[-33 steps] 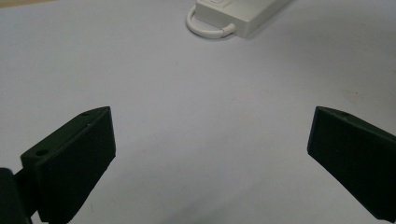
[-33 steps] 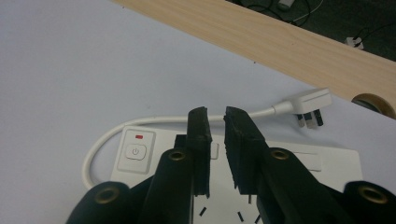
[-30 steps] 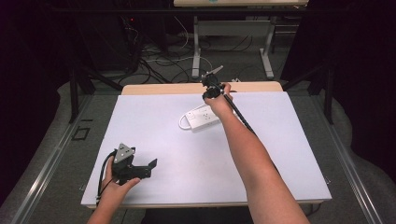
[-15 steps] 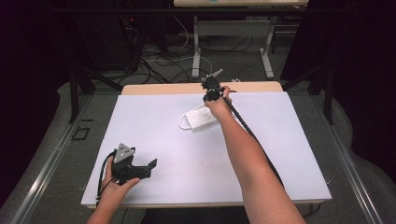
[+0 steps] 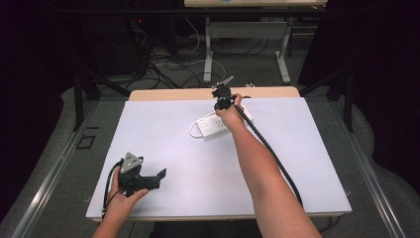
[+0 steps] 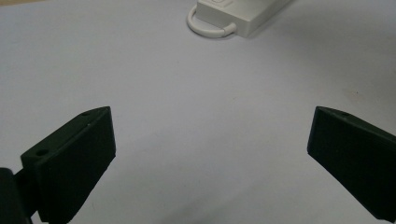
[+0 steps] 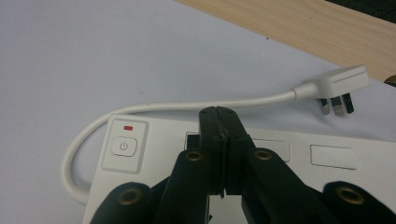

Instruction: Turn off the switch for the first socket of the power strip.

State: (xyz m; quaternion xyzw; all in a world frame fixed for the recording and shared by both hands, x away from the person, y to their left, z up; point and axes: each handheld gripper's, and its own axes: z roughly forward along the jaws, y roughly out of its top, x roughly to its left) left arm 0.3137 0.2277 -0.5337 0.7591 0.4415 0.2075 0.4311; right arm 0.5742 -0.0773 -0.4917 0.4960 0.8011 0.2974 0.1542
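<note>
Nothing has moved: right gripper [image 7: 223, 122], jaws pressed together, over the power strip [image 7: 327, 177]; left gripper [image 6: 210, 154] spread at 7 o'clock.

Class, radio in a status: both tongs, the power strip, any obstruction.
Left tongs open, empty, near table edge. Right tongs shut, tips over white plastic power strip, contact unclear. Its white plug lies loose. Nothing in the way.

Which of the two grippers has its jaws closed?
The right gripper, above the white power strip: its jaws press together. The left gripper has jaws wide apart.
</note>
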